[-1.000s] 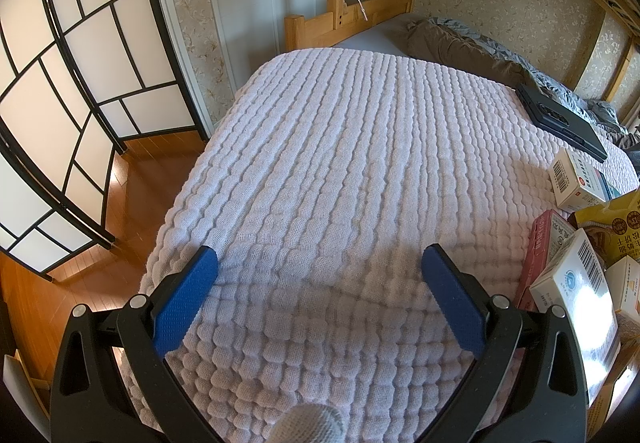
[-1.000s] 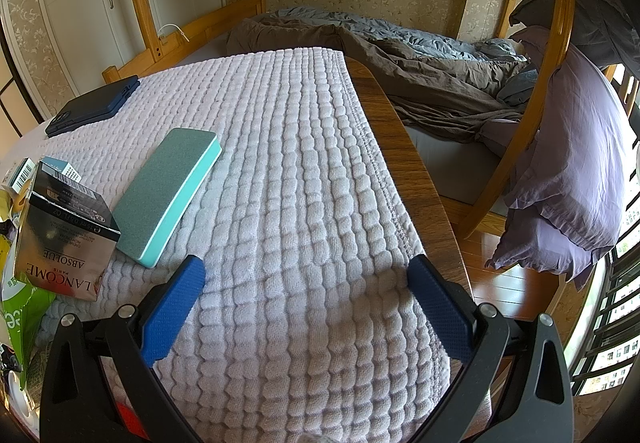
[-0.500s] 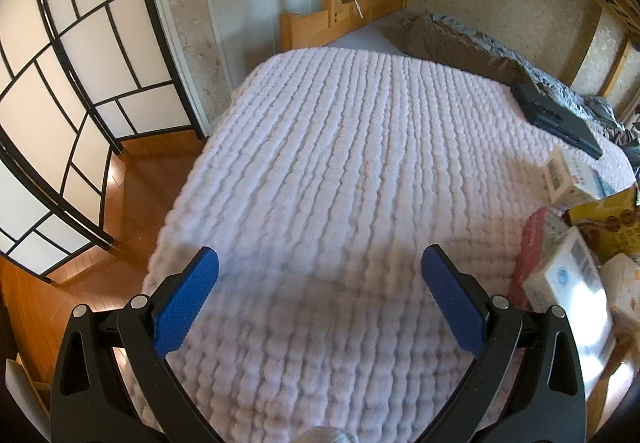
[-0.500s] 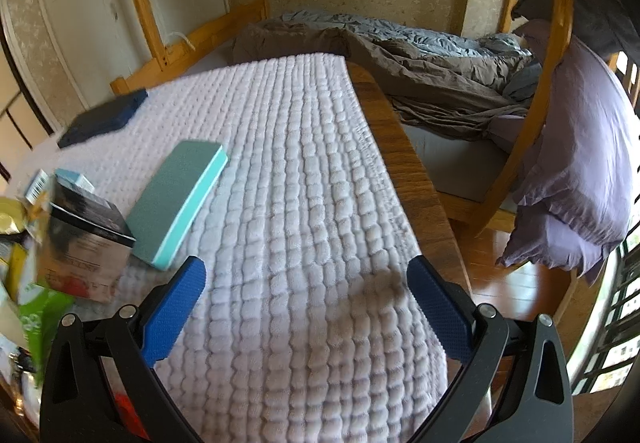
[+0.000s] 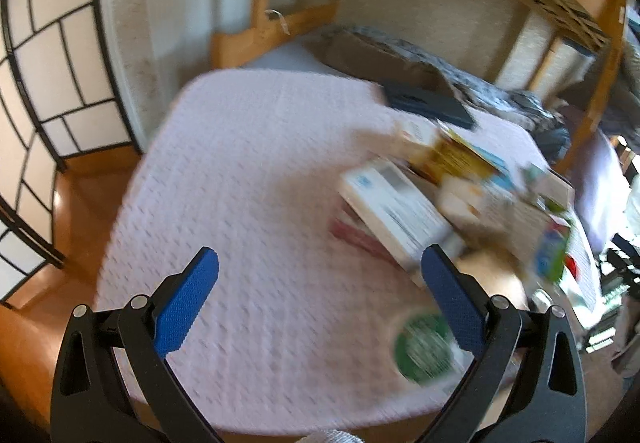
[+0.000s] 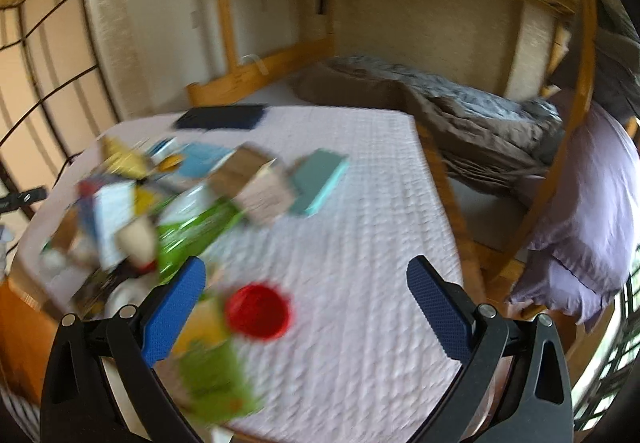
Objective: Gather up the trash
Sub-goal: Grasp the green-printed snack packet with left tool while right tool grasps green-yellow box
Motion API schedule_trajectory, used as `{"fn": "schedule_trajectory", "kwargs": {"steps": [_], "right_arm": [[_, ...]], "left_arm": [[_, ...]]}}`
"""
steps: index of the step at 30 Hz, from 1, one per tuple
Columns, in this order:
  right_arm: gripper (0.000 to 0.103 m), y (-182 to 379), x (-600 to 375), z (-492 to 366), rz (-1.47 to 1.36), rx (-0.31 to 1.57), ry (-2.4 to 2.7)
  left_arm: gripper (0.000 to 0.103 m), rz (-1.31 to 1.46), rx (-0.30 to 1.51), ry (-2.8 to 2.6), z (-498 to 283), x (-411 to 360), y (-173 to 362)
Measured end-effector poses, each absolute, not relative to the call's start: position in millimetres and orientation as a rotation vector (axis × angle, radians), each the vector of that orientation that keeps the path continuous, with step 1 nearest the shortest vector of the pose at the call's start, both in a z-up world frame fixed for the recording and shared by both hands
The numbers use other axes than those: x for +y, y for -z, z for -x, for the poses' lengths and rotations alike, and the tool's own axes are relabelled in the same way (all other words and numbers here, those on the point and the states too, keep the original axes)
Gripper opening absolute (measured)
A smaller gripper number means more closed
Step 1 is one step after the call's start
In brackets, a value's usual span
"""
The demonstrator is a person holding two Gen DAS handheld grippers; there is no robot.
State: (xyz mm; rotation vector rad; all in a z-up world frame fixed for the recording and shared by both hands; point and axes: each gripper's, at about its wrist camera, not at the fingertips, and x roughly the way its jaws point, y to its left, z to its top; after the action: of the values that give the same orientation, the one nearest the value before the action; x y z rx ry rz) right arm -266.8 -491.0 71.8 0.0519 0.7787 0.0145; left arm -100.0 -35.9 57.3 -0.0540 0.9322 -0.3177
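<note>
Trash lies heaped on the right side of the quilt-covered table (image 5: 248, 203) in our left wrist view: a white carton (image 5: 394, 211) on top of a pink packet (image 5: 356, 237), yellow packaging (image 5: 456, 157) behind, a green-labelled lid (image 5: 424, 347) nearest. Our left gripper (image 5: 320, 269) hangs above bare quilt, fingers spread wide and holding nothing. A dark case (image 5: 426, 103) sits at the far edge.

From the right wrist, the blurred pile (image 6: 132, 211) sits to the left, with a red cap (image 6: 257, 311) and green wrapper (image 6: 216, 379) between the spread, empty fingers of our right gripper (image 6: 306, 277). A teal box (image 6: 319, 181) lies beyond the pile.
</note>
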Motion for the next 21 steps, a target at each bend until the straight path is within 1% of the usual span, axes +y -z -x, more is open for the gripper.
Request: {"fn": "schedule_trajectory", "kwargs": {"steps": [6, 8, 10, 12, 13, 14, 16, 18, 19, 21], "right_arm": [[0.098, -52, -452, 285, -0.020, 0.838, -0.075], [0.098, -46, -447, 288, -0.022, 0.852, -0.084], [0.094, -39, -441, 288, -0.019, 0.872, -0.089], [0.088, -34, -437, 287, -0.009, 0.888, -0.098], [0.087, -32, -434, 287, 0.001, 0.897, -0.100], [0.084, -29, -432, 286, 0.010, 0.906, -0.101], [0.076, -25, -429, 287, 0.021, 0.921, -0.104], [0.062, -21, -428, 286, 0.021, 0.939, -0.114], [0.059, -21, -427, 287, 0.019, 0.944, -0.118], [0.044, -17, -426, 287, 0.008, 0.963, -0.131]], "left_arm": [[0.102, 0.095, 0.999, 0.417, 124, -52, -51], [0.100, 0.102, 1.019, 0.437, 127, -57, -46], [0.098, 0.120, 1.049, 0.465, 128, -63, -40], [0.094, 0.123, 1.071, 0.490, 130, -69, -33], [0.090, 0.122, 1.083, 0.498, 131, -71, -29], [0.084, 0.125, 1.101, 0.507, 132, -73, -24], [0.074, 0.133, 1.120, 0.521, 133, -75, -19], [0.070, 0.114, 1.112, 0.523, 132, -78, -18], [0.066, 0.105, 1.111, 0.527, 133, -79, -18], [0.060, 0.083, 1.112, 0.531, 135, -78, -19]]}}
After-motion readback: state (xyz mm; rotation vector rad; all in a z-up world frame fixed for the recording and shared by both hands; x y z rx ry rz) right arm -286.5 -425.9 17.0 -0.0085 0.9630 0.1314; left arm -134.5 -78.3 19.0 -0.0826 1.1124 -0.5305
